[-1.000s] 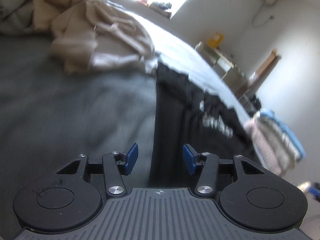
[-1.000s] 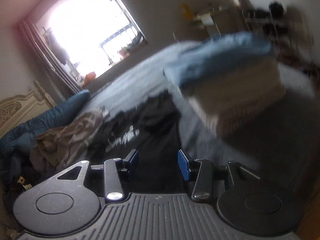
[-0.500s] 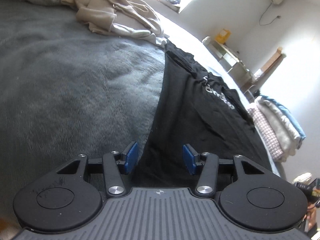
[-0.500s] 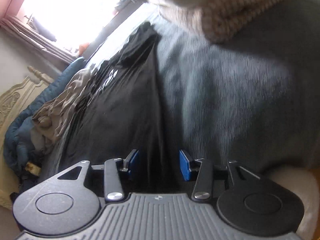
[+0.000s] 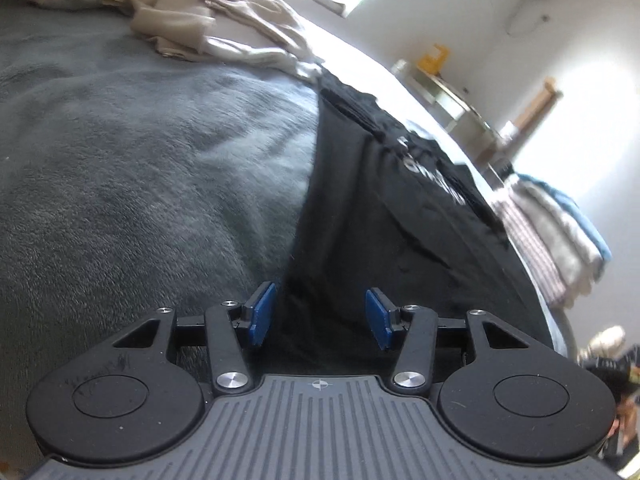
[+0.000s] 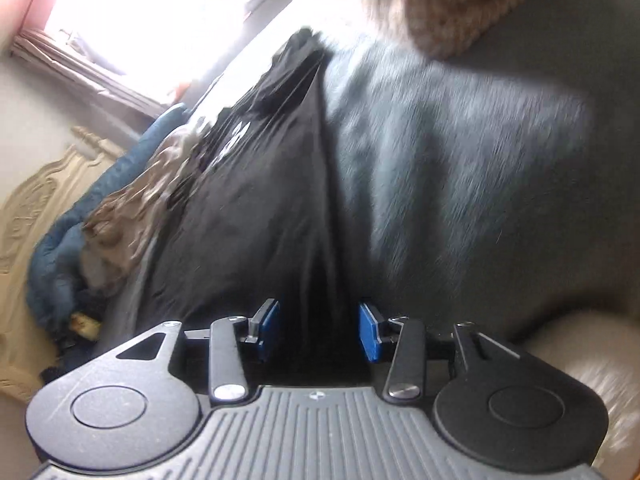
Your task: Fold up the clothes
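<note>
Two grippers are lying low over a grey blanket (image 5: 152, 168), both mine, one at each near corner of a black T-shirt (image 5: 360, 208) that is spreading away from the jaws toward the window.

Left gripper (image 5: 319, 316): my jaws are standing apart, released, with the left edge of the shirt running in between them; the blue pads (image 5: 260, 314) are not pressing on the cloth. Blanket is showing beyond my left pad, black fabric ahead and beyond my right pad. White lettering (image 5: 434, 178) is crossing the shirt farther ahead. A heap of beige clothes (image 5: 212, 20) is lying well ahead and to the left, and a folded stack (image 5: 560, 236) is sitting to the right, past the shirt's far edge.

Right gripper (image 6: 319, 330): my jaws are closing, with the right edge of the same shirt (image 6: 256, 208) between them; the pads (image 6: 370, 334) are not yet touching it. Blanket (image 6: 460, 168) is filling the space ahead and right. Far ahead on the right, a knitted tan fabric (image 6: 460, 8) is sitting, blurred. Crumpled brown clothing (image 6: 132, 208) is lying ahead on the left.
</note>
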`<state>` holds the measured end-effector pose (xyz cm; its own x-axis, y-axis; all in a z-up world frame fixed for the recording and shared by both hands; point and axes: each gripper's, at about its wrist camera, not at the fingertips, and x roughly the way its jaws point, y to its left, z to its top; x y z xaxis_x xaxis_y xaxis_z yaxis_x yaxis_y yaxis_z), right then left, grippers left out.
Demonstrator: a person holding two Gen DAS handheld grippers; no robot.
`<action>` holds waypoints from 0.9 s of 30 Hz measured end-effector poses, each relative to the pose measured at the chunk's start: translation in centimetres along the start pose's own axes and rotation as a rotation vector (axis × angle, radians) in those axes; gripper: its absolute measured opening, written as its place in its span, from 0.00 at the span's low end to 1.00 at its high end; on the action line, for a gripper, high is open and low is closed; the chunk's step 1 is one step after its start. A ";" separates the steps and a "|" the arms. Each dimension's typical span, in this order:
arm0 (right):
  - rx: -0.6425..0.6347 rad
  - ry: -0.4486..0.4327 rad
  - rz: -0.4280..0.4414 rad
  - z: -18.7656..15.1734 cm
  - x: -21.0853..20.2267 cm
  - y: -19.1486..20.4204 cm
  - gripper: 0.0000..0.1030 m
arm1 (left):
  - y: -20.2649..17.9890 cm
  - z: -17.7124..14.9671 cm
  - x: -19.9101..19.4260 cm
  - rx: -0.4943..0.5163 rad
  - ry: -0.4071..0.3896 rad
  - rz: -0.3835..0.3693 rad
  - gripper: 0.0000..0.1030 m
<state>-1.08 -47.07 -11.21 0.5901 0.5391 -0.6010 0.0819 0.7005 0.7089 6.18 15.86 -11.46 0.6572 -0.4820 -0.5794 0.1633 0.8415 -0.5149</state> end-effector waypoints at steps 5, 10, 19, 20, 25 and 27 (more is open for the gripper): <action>0.052 -0.064 0.021 0.4 -0.5 -1.1 0.38 | -1.7 -0.4 -0.5 0.160 0.043 0.076 0.48; 0.055 -0.063 0.025 0.3 -0.1 -1.4 0.38 | -3.1 -0.7 -0.3 0.288 0.046 0.169 0.48; 0.029 -0.064 0.053 0.0 -0.2 -1.2 0.38 | -2.2 -0.2 0.7 0.206 0.012 0.117 0.43; 0.020 -0.060 0.062 -0.1 -0.1 -1.0 0.38 | -2.1 -0.1 0.6 0.191 0.011 0.103 0.39; 0.025 -0.074 0.023 -0.1 -0.3 -0.8 0.37 | -1.0 -0.3 0.4 0.130 0.015 0.052 0.34; 0.041 -0.072 0.034 -0.2 -0.2 -1.0 0.38 | -0.8 -0.2 0.4 0.097 0.016 0.049 0.31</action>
<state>-1.43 -47.79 -11.90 0.6495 0.5261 -0.5489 0.0926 0.6618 0.7439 6.20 14.97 -11.39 0.6546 -0.4426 -0.6129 0.2016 0.8836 -0.4227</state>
